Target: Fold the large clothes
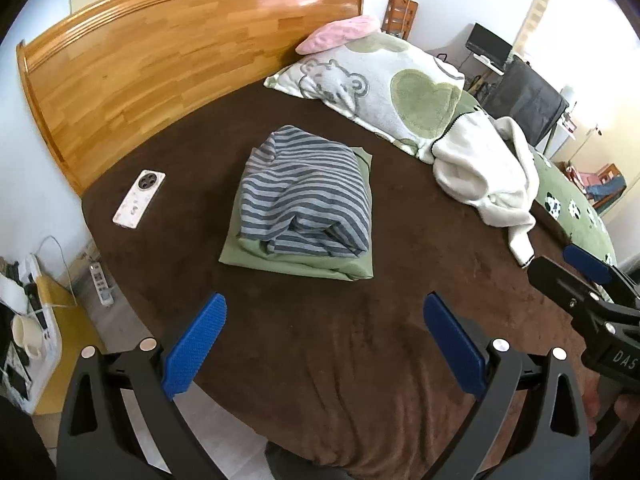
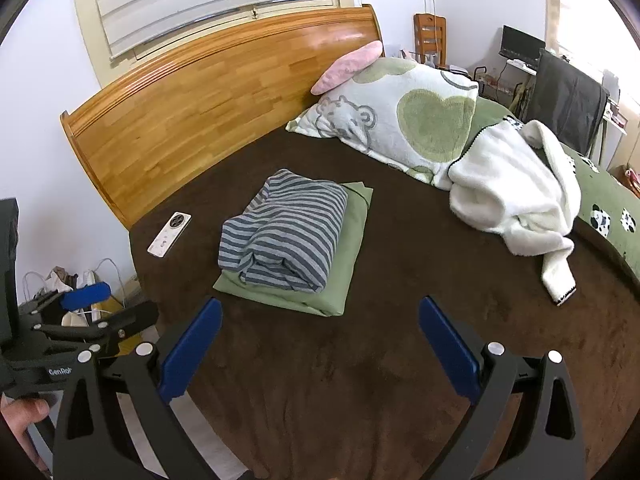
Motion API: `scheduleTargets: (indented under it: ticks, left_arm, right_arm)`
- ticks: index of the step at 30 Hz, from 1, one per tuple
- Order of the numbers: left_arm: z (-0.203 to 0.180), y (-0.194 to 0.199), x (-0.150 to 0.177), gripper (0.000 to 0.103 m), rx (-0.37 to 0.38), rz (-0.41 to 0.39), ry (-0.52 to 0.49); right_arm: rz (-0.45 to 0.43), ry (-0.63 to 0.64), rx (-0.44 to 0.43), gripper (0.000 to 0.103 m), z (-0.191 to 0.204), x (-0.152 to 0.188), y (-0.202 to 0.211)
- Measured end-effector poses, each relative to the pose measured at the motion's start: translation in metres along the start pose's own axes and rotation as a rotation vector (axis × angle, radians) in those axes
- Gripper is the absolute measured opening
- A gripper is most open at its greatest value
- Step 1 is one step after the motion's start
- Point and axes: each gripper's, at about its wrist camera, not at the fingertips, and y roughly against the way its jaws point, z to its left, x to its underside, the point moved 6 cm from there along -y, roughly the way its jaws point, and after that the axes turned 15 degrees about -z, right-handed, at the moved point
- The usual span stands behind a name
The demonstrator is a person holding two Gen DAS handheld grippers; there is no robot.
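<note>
A folded grey-and-blue striped garment (image 1: 304, 196) (image 2: 284, 232) lies on top of a folded green garment (image 1: 296, 264) (image 2: 344, 248) in the middle of the brown bed cover (image 1: 360, 340) (image 2: 360, 360). A crumpled white fleece garment (image 1: 488, 176) (image 2: 512, 192) lies at the right, partly on the pillow. My left gripper (image 1: 324, 344) is open and empty, held above the bed's near edge, short of the stack. My right gripper (image 2: 320, 344) is open and empty too, to the right of the left one; it also shows in the left wrist view (image 1: 576, 280).
A white phone (image 1: 139, 199) (image 2: 169, 234) lies left of the stack. A heart-patterned pillow (image 1: 384, 88) (image 2: 412, 116) and a pink cushion (image 1: 340, 34) lean by the wooden headboard (image 1: 160, 60). A green blanket (image 2: 608, 200) covers the right side. A cluttered stand (image 1: 32, 320) is left of the bed.
</note>
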Motion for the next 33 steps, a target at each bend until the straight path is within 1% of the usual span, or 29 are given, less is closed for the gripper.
scheduleTargets:
  ticks: [15, 23, 33]
  left_arm:
    - [0.0006, -0.0053, -0.0087, 0.097, -0.006, -0.013, -0.01]
    - [0.0048, -0.0018, -0.0045, 0.096, -0.029, -0.018, -0.03]
    - [0.0091, -0.0023, -0.0056, 0.096, -0.034, -0.022, -0.026]
  right_arm:
    - [-0.002, 0.015, -0.007, 0.097, 0.0041, -0.0028, -0.0005]
    - [0.012, 0.013, -0.013, 0.097, 0.0037, 0.0002, -0.0027]
    - [0.022, 0.017, -0.016, 0.097, 0.0068, 0.0051, -0.0044]
